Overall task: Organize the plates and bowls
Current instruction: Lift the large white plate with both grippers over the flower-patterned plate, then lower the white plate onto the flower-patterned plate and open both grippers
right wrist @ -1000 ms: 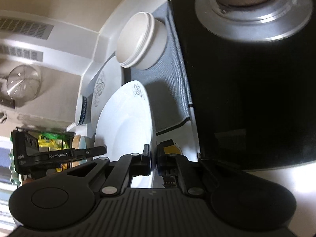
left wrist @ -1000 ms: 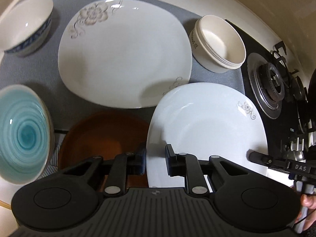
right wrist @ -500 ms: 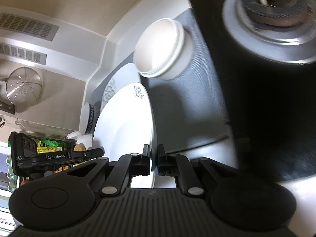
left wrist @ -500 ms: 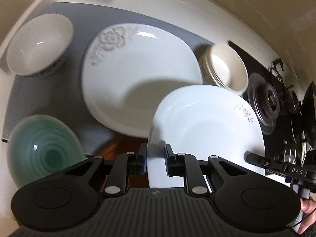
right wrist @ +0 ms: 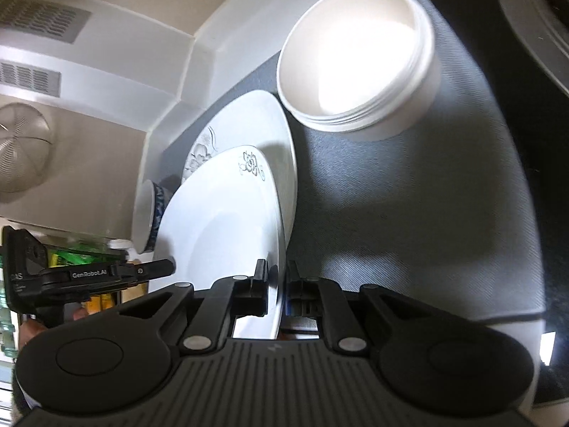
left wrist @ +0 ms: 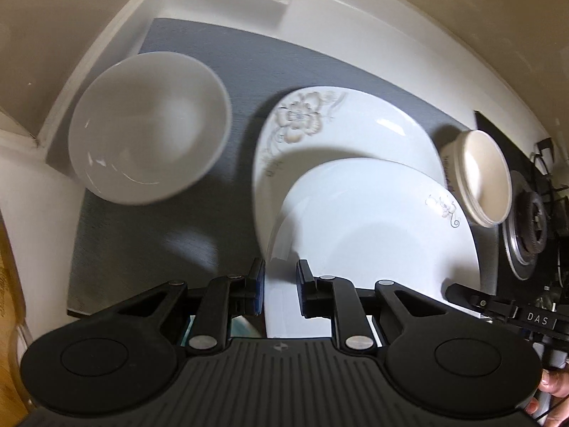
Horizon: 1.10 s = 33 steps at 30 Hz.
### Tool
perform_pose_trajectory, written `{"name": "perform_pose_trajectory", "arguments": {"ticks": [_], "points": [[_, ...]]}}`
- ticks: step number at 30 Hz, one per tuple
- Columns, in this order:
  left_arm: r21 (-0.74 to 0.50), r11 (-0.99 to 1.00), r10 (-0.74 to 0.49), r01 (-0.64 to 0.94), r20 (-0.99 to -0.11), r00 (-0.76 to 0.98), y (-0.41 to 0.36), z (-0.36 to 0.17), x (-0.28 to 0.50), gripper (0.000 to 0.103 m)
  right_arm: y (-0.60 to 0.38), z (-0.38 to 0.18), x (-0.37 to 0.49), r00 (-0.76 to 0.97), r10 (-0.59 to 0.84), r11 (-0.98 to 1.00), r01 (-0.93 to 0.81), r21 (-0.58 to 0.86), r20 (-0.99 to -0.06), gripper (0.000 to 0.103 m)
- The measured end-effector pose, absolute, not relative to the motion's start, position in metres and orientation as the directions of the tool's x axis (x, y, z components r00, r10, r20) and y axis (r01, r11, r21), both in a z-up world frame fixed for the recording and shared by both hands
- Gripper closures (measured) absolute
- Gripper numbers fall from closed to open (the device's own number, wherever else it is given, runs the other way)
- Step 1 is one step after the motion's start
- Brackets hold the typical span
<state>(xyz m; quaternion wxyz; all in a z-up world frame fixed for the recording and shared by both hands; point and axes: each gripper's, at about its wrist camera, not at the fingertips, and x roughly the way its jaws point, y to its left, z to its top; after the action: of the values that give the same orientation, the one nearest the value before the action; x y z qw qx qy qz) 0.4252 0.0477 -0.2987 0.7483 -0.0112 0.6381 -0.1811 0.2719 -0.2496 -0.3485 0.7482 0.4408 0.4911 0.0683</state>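
on the far left of my left camera, a white bowl [left wrist: 149, 128] with a blue-patterned outside sits on the grey mat [left wrist: 156, 249], well apart from the plates. right of it lies the big white plate [left wrist: 341, 124] with the large flower print at its far-left corner, flat on the mat.

over the near part of that big plate i hold the smaller white plate [left wrist: 377, 235], the one with a small flower mark near its far-right rim. it overlaps the big plate and hides its near-right part; whether the two touch i cannot tell. my left gripper [left wrist: 281, 284] is clamped on the near-left edge of the smaller plate, the rim passing between the two fingers. in my right camera my right gripper [right wrist: 276, 284] is clenched on the opposite edge of that same plate, the thin rim standing between the fingers, so i carry it with both tools.

further right, just beside the big plate's right edge, stands a cream bowl [left wrist: 476, 178] with a ribbed rim, on the mat. right of that, past the mat's edge, is the black stove top [left wrist: 498, 128] with a round burner [left wrist: 530, 220].

at the far-right near corner, fingers of my hand [left wrist: 553, 389] show beside the right tool's handle.
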Motion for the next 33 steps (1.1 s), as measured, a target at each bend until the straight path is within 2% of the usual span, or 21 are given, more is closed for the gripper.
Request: {"name": "perform_pose_trajectory", "arguments": {"ticks": [23,33], "points": [[-0.238,0.932,-0.270,0.273,-0.959,0.084,0.035,-0.315,0.479,0.081,-0.255,-0.358,0.308,0.548,0.467,0.621,0.356,0.699,-0.694,0.092],[-0.190,0.926,-0.242,0.326,-0.962,0.127,0.019,-0.313,0.492,0.078,-0.249,-0.344,0.316,0.545,0.397,0.731,0.299,0.614,-0.738,0.090]]}}
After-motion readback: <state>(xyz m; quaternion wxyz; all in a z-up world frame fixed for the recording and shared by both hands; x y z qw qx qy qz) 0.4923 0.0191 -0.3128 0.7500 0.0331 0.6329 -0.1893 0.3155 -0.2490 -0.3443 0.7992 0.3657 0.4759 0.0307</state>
